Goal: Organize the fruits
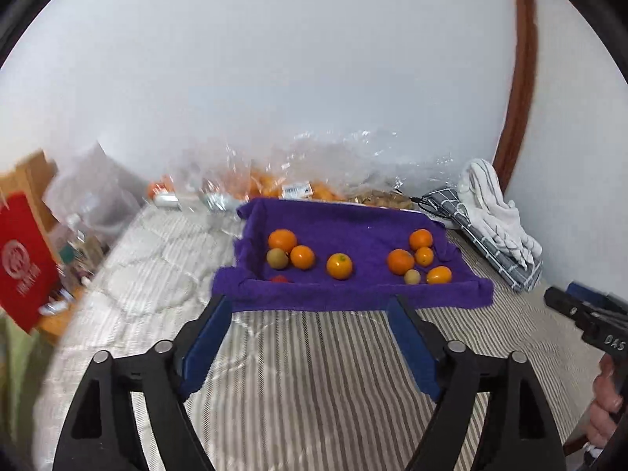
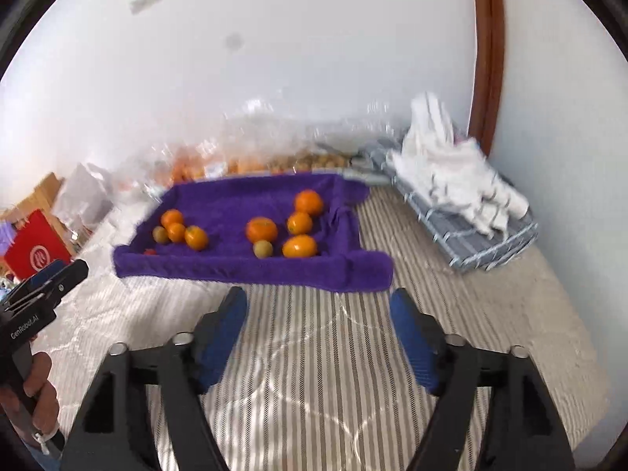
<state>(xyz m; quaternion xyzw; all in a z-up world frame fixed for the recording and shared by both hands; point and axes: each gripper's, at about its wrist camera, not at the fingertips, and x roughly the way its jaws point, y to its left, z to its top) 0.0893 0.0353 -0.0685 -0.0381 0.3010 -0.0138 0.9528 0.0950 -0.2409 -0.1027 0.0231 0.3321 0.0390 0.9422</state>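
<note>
A purple towel-lined tray point(image 1: 353, 294) point(image 2: 243, 271) lies on a striped bed cover. In it are several oranges, such as one in the middle point(image 1: 339, 266) and one at the right point(image 2: 300, 246), two greenish-brown fruits point(image 1: 277, 258) point(image 2: 262, 249) and a small red fruit point(image 1: 279, 279) by the near left rim. My left gripper point(image 1: 310, 306) is open and empty, just short of the tray's near edge. My right gripper point(image 2: 318, 300) is open and empty, also just short of the tray.
Clear plastic bags of oranges point(image 1: 274, 186) and brown fruit point(image 2: 310, 161) lie behind the tray by the wall. Folded towels point(image 1: 494, 219) point(image 2: 463, 204) lie at the right. A red box point(image 1: 23, 259) and clutter stand at the left.
</note>
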